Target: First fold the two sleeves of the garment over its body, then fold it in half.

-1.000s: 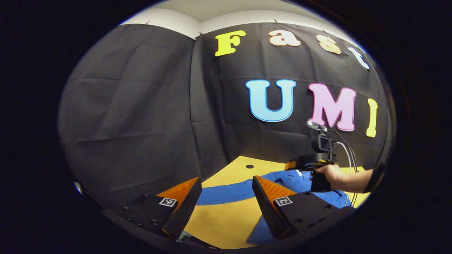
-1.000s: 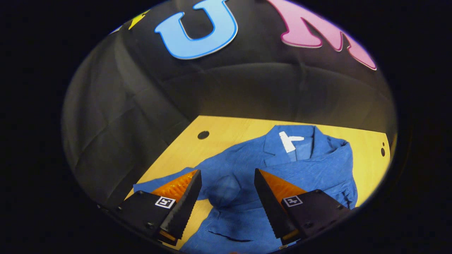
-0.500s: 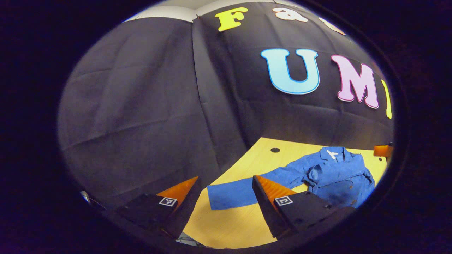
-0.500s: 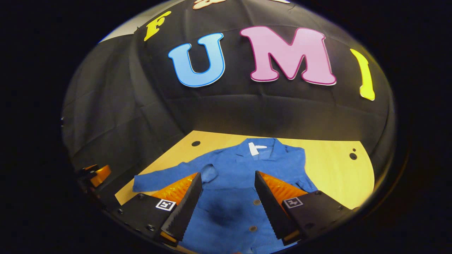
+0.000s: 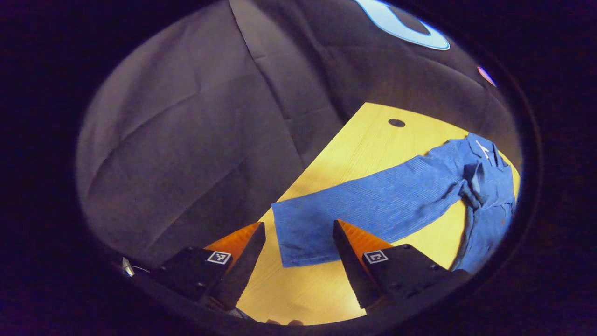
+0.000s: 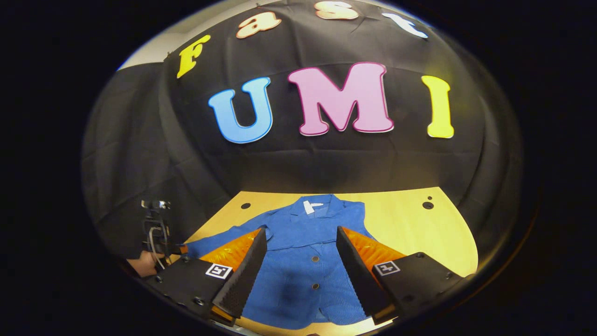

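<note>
My left tongs (image 5: 298,242) hang apart over the cuff of the blue corduroy jacket's outstretched sleeve (image 5: 373,205), near the yellow wooden surface's (image 5: 354,149) left edge. My right tongs (image 6: 301,254) gape above the jacket's buttoned body (image 6: 303,261); bare surface lies to its right.

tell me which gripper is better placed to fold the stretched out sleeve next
Left. The left gripper is open with the sleeve cuff lying flat on the table just ahead of its fingers. The right gripper hovers open over the jacket body instead.
</note>
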`<state>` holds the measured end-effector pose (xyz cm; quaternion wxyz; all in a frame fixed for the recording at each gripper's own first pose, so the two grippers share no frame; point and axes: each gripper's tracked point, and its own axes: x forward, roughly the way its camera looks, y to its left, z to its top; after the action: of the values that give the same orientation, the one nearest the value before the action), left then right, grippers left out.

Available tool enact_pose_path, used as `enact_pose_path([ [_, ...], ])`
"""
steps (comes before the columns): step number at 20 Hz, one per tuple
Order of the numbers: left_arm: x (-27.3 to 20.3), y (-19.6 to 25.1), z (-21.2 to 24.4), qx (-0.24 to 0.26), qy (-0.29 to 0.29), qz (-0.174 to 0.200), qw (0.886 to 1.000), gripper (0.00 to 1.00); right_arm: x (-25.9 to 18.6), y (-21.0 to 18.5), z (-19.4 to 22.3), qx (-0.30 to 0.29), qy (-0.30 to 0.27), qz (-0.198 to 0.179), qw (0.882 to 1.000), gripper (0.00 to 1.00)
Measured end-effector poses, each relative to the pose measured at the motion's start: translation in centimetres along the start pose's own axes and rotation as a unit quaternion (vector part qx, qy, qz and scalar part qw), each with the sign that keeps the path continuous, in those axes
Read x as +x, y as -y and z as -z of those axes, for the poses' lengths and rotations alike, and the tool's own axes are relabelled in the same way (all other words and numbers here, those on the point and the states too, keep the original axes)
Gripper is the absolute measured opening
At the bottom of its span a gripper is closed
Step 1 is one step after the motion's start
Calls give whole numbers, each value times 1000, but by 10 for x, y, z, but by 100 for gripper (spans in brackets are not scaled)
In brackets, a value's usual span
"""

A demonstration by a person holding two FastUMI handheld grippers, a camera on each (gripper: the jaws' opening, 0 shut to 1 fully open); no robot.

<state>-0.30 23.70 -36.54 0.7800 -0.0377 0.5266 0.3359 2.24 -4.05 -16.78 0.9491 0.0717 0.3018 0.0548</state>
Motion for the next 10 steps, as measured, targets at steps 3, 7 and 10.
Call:
enact_pose_path([
  [3,10,-8,1,-18,-45,2,999,86,-17,16,13,-9,-9,31,999,94],
  [7,24,-6,16,-68,-74,25,995,82,-32,9,41,10,-45,28,999,94],
  [10,22,-3,18,-130,-84,49,987,83,-32,15,45,-4,-51,31,998,94],
])
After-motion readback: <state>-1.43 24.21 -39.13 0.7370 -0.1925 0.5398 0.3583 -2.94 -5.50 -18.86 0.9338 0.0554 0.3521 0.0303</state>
